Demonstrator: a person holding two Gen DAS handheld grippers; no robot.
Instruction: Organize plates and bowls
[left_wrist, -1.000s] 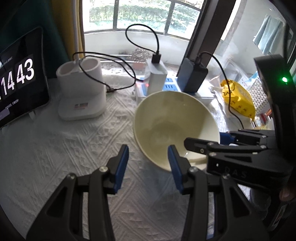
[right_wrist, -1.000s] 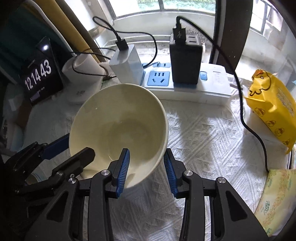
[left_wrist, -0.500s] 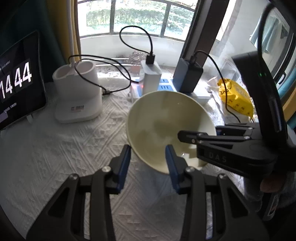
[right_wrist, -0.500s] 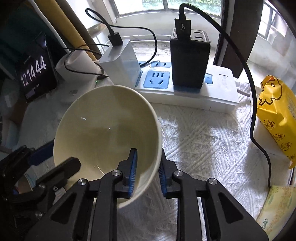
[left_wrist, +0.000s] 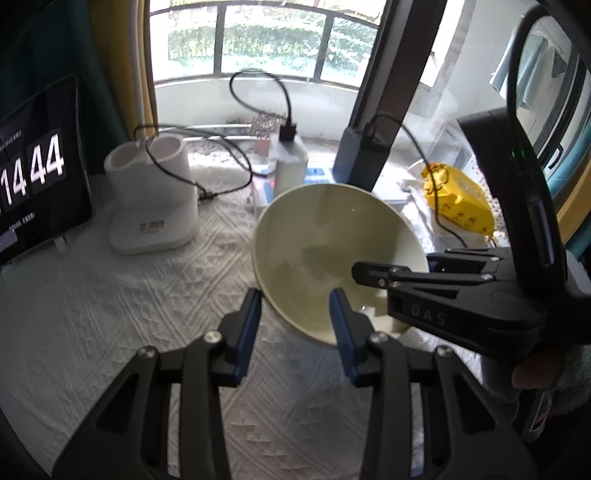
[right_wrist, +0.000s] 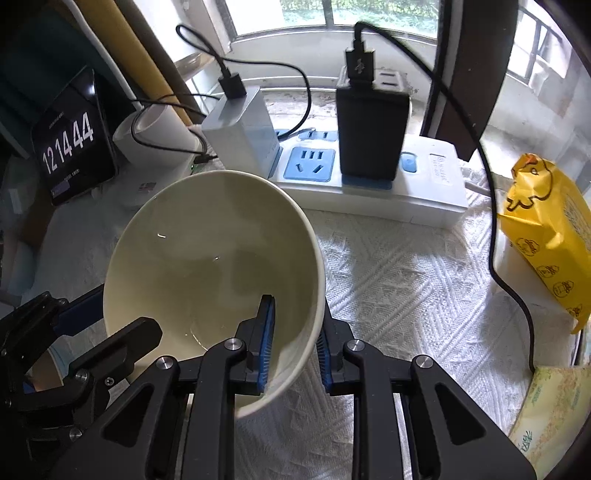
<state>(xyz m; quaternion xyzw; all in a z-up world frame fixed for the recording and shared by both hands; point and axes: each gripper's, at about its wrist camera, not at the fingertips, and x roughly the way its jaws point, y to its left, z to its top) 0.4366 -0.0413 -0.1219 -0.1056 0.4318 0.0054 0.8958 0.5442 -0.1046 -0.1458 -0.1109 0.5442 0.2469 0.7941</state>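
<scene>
A cream bowl (right_wrist: 207, 254) is held tilted above the white tablecloth. My right gripper (right_wrist: 293, 345) is shut on the bowl's near right rim, one blue pad inside and one outside. In the left wrist view the same bowl (left_wrist: 325, 251) sits ahead, with the right gripper's black fingers (left_wrist: 406, 277) reaching in from the right. My left gripper (left_wrist: 295, 325) is open; its jaws straddle the bowl's lower left rim without closing on it. The left gripper also shows at the lower left of the right wrist view (right_wrist: 85, 343).
A white power strip (right_wrist: 369, 184) with a black adapter and a white charger stands behind the bowl. A white holder (left_wrist: 151, 199) and a clock tablet (left_wrist: 33, 170) stand at the left. A yellow packet (right_wrist: 546, 236) and a tissue pack (right_wrist: 554, 410) lie at the right.
My right gripper has closed onto the bowl's rim and lifted it, tilting it. My left gripper has drawn up to the bowl's lower rim and stays open.
</scene>
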